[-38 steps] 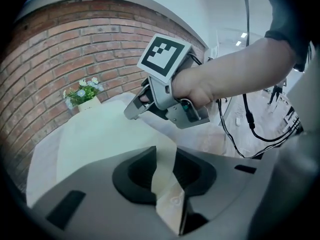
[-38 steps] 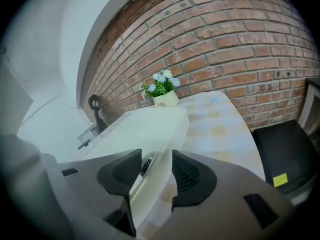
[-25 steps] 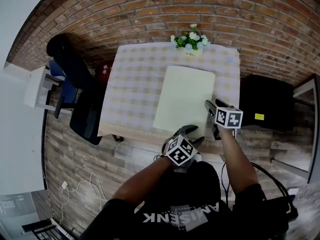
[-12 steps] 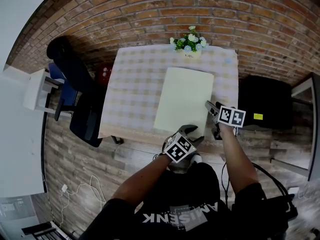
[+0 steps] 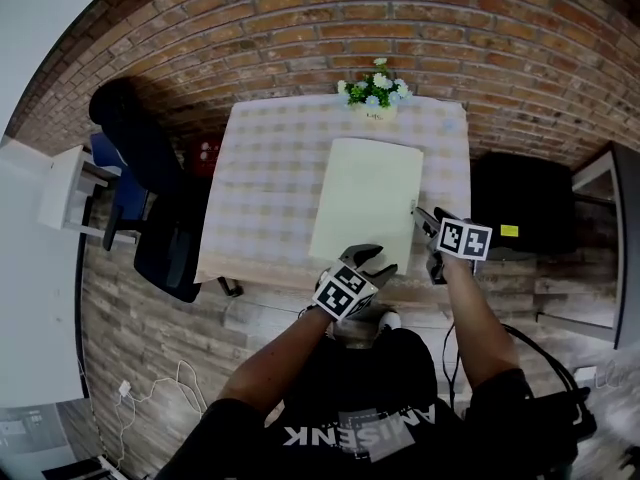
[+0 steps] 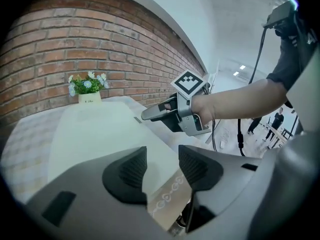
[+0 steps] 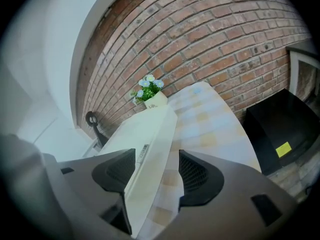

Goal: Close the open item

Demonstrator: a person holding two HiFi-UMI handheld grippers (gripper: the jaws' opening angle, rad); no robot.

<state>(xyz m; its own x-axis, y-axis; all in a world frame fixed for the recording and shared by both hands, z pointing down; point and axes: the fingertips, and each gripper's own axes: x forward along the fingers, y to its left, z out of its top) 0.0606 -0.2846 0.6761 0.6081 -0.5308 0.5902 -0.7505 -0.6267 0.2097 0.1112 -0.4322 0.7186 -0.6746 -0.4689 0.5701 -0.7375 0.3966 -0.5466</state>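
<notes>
Box (image 5: 365, 200), pale cream and flat, lies lengthwise on the right half of the checked counter (image 5: 270, 188), its far end near a small pot of flowers (image 5: 375, 90); from above its top sits level, and in the right gripper view its long side shows no gap, only a small tab on the edge; I judge the lid already down, so the closing looks done or nearly so, with perhaps a last press or check left.

Left tongs (image 5: 375, 261) hover at the near edge of the counter just beside the box's near end; their jaws stand moderately apart with nothing gripped, only the box's near corner and a patterned strip of the counter's edge showing through the gap.

Right tongs (image 5: 420, 213) sit by the box's near right corner; their jaws are also spread and empty, with the box's long edge running up through the gap; whether a jaw touches that edge I cannot tell.
</notes>
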